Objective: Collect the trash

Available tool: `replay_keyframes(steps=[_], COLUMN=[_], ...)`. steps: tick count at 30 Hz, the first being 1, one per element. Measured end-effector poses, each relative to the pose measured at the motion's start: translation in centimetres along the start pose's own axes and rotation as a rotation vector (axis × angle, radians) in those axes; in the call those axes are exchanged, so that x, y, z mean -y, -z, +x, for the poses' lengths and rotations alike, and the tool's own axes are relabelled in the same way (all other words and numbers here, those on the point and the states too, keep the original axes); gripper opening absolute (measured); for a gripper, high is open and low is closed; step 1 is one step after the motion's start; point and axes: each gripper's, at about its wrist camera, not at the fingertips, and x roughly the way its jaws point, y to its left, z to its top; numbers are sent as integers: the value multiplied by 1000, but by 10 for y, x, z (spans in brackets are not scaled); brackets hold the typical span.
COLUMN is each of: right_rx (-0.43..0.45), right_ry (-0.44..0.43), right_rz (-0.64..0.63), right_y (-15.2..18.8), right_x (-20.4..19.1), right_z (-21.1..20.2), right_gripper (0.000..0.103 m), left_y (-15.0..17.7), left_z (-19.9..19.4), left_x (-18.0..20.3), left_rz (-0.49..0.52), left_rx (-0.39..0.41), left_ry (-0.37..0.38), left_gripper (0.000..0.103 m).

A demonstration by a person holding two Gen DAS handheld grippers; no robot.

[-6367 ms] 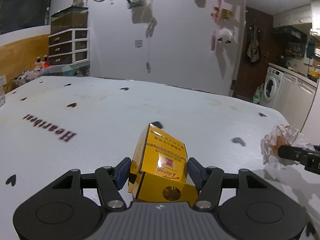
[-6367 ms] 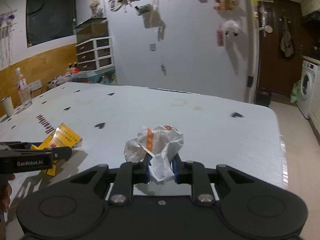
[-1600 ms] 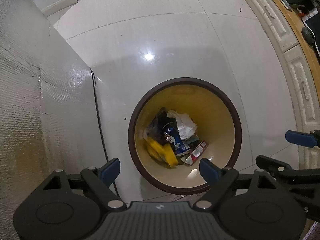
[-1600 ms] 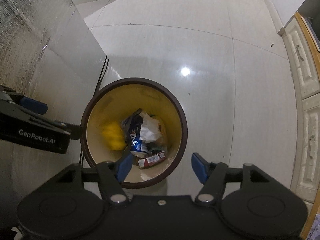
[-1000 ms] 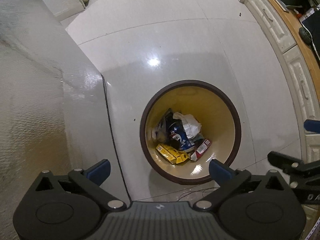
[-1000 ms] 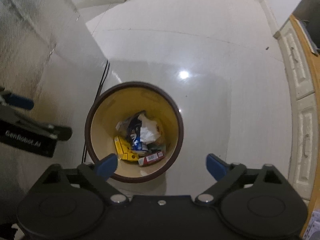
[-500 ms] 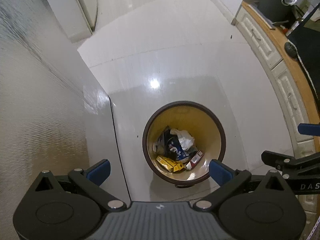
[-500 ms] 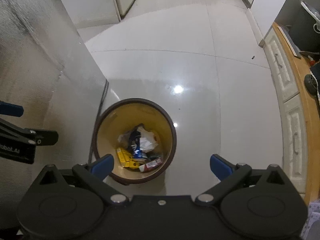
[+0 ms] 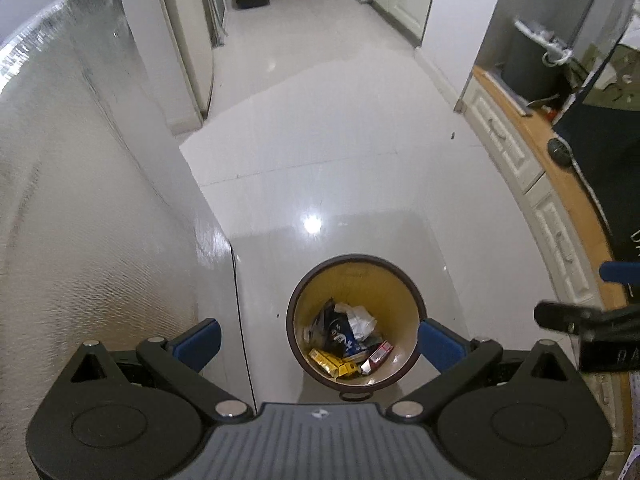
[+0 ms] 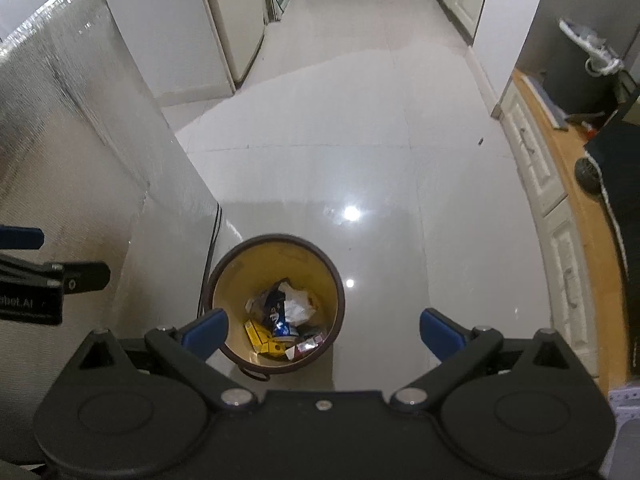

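Both grippers hang high above a round trash bin [image 9: 354,264] that stands on the shiny white tile floor [image 9: 320,152]. The bin has a dark brown rim and a yellow inside.

The left gripper [image 9: 318,342] is spread wide, and nothing is between its blue fingertips [image 9: 198,338]. The right gripper [image 10: 322,332] is spread wide too, and its blue fingertips [image 10: 440,332] hold nothing.

The trash lies at the bottom of the bin. A yellow box [image 9: 332,362] lies flat near the bin's near wall. A crumpled white paper [image 9: 360,322] sits in the middle, touching a dark blue wrapper [image 9: 338,334]. A small red and white pack [image 9: 380,356] lies just beside the yellow box, toward the right wall.

A silvery, bumpy panel [image 9: 80,200] stands to the left of the bin, and a thin black cable [image 9: 242,320] runs down along its edge. White cabinet drawers [image 9: 516,160] under a wooden counter top [image 9: 568,184] run along the right side of the floor.
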Motion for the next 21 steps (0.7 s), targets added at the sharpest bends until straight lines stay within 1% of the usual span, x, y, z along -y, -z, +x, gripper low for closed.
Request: replay_keyframes(steps=[2, 6, 9, 11, 14, 16, 21], right_rx=[23, 66, 102, 110, 132, 158, 201], right_ry=[-6, -9, -7, 17, 57, 58, 44], right_rz=[-1, -7, -26, -36, -48, -53, -45], right_y=[-2, -3, 2, 6, 15, 24, 47], right_x=[1, -1, -4, -8, -10, -9, -12], right_z=[-13, -37, -54, -61, -72, -81, -98], right_gripper=[103, 103, 103, 103, 103, 103, 103], left_y=[3, 9, 13, 19, 31, 40, 64], left_z=[-12, -38, -58, -70, -88, -97, -111], left_x=[-1, -3, -5, -5, -5, -4, 0], left_rz=[-4, -14, -36, -37, -39, -35, -13], left_rx=[23, 80, 121, 146, 183, 205, 238], left_ry=[-7, -46, -48, -46, -34, -32, -82], left_gripper=[103, 103, 103, 103, 103, 103, 103])
